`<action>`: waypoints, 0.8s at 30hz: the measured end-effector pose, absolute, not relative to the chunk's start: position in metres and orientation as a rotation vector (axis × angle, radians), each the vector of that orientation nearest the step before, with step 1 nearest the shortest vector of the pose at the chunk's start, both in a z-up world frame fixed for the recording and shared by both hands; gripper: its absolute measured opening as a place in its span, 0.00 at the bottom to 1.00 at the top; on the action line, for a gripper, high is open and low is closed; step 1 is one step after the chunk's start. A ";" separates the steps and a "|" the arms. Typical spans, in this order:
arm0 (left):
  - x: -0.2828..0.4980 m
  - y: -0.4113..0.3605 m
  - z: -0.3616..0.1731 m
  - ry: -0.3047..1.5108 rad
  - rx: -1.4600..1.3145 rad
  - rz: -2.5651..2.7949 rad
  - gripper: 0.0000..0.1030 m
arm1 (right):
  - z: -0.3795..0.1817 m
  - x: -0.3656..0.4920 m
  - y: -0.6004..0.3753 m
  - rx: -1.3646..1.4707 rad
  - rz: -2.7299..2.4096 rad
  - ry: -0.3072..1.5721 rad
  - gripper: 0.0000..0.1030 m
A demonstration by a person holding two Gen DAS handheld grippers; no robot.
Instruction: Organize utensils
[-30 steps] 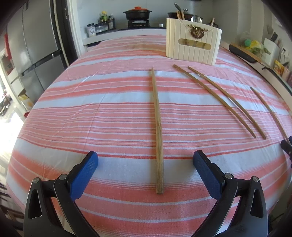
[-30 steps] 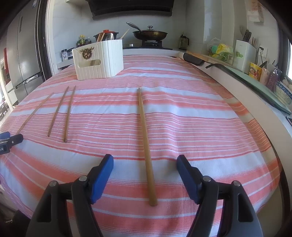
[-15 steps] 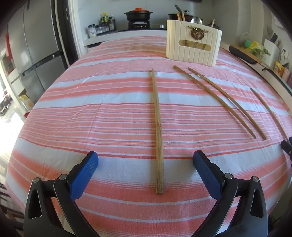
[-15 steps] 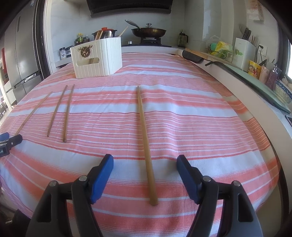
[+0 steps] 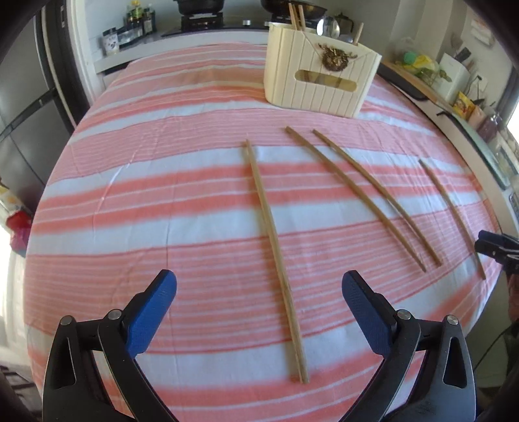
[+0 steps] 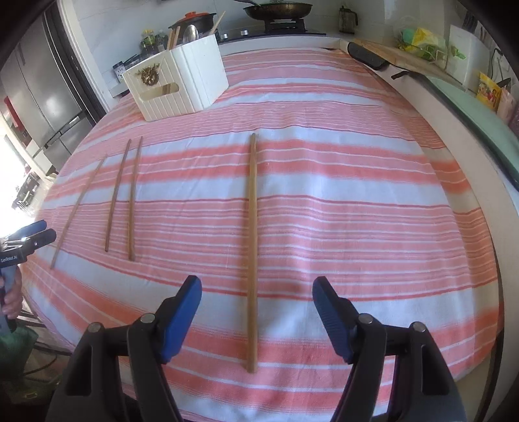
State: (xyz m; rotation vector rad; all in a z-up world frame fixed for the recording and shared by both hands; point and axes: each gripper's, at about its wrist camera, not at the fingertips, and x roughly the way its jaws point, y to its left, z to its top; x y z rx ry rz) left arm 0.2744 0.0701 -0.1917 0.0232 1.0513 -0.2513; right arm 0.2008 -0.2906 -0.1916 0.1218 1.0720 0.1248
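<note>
A: Both grippers, left gripper (image 5: 259, 293) and right gripper (image 6: 257, 300), are hanging spread, holding nothing.

B: A chopstick (image 6: 252, 246) is lying mid-frame under each; box (image 6: 176, 82) upper left. Straddle squarely, pinch near end.

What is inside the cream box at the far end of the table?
Wooden sticks and a metal spoon rise above the rim of the cream box. Its walls hide their lower parts and anything else inside.
</note>
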 end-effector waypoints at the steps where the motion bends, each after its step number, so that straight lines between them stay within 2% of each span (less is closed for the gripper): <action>1: 0.286 0.072 -0.192 1.063 0.015 -0.243 0.99 | -0.191 0.209 -0.290 0.122 0.134 1.083 0.70; 6: 0.332 0.067 -0.199 1.088 0.014 -0.222 0.96 | -0.192 0.256 -0.275 0.065 0.222 1.123 0.70; 10: 0.359 0.050 -0.215 1.133 0.128 -0.193 0.80 | -0.202 0.297 -0.260 -0.015 0.217 1.162 0.71; 12: 0.369 0.044 -0.221 1.151 0.161 -0.179 0.77 | -0.203 0.315 -0.253 -0.060 0.212 1.172 0.71; 13: 0.371 0.044 -0.220 1.145 0.153 -0.182 0.72 | -0.203 0.323 -0.249 -0.076 0.213 1.176 0.70; 14: 0.374 0.043 -0.219 1.154 0.147 -0.187 0.68 | -0.203 0.330 -0.247 -0.089 0.210 1.179 0.67; 15: 0.376 0.042 -0.217 1.152 0.141 -0.194 0.55 | -0.203 0.336 -0.245 -0.108 0.202 1.180 0.62; 16: 0.376 0.039 -0.215 1.141 0.152 -0.190 0.33 | -0.202 0.341 -0.243 -0.135 0.187 1.173 0.46; 17: 0.377 0.036 -0.213 1.131 0.171 -0.187 0.21 | -0.201 0.345 -0.242 -0.148 0.181 1.168 0.30; 18: 0.377 0.035 -0.213 1.130 0.174 -0.202 0.08 | -0.200 0.349 -0.243 -0.146 0.182 1.168 0.24; 19: 0.377 0.035 -0.212 1.125 0.163 -0.207 0.05 | -0.199 0.352 -0.245 -0.136 0.174 1.167 0.12; 20: 0.377 0.037 -0.211 1.120 0.146 -0.202 0.05 | -0.198 0.356 -0.251 -0.109 0.168 1.170 0.06; 24: 0.360 0.052 -0.179 1.034 0.051 -0.201 0.04 | -0.170 0.344 -0.267 0.018 0.166 1.073 0.06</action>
